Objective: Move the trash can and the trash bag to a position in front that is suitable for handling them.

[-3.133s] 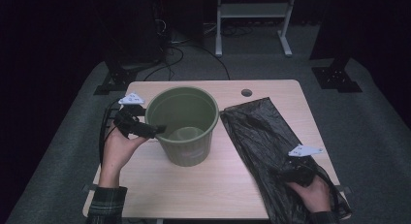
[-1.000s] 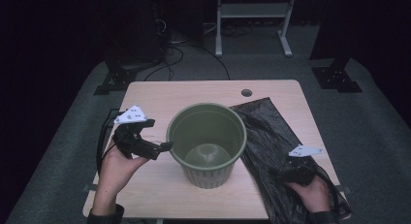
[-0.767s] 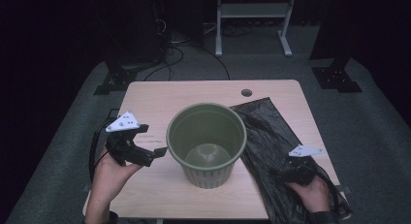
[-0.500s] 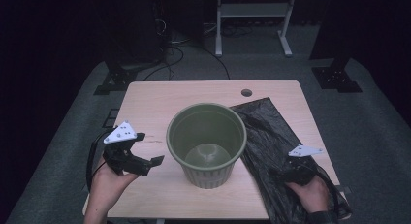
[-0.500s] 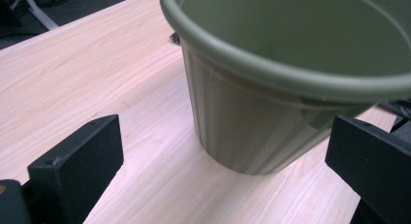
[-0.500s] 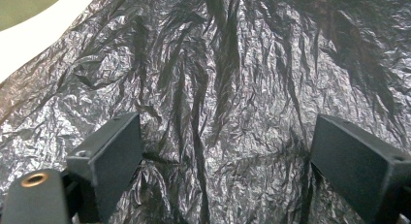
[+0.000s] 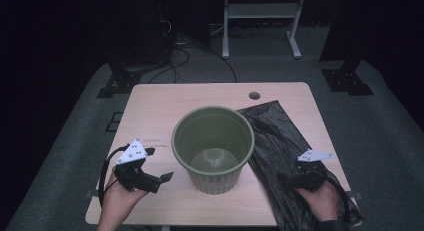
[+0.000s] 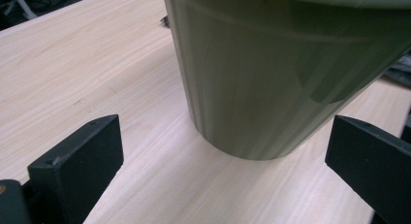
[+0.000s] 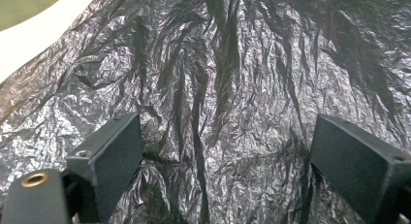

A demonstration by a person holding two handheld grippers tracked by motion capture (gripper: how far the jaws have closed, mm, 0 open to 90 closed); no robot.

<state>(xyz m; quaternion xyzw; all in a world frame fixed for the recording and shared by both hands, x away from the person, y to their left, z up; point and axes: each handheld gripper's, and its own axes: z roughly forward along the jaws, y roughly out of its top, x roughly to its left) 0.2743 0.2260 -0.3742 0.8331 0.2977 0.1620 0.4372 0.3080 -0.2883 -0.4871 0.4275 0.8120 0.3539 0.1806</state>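
Bin set, bag next.
My left gripper (image 7: 159, 180) hangs open beside the green bin (image 7: 214, 147); right gripper (image 9: 218, 151), open, must pinch the black bag (image 7: 280, 151).

- A green bin (image 7: 214, 148) stands upright near the middle of the wooden table (image 7: 165, 106), empty inside.
- A crumpled black bag (image 7: 280, 141) lies flat just to the bin's right, running to the table's near edge.
- The left tool (image 7: 161, 177) hangs low by the bin's left side, jaws parted, not touching it.
- The right tool (image 7: 285, 177) rests on the bag, a hand (image 7: 320, 201) gripping it.
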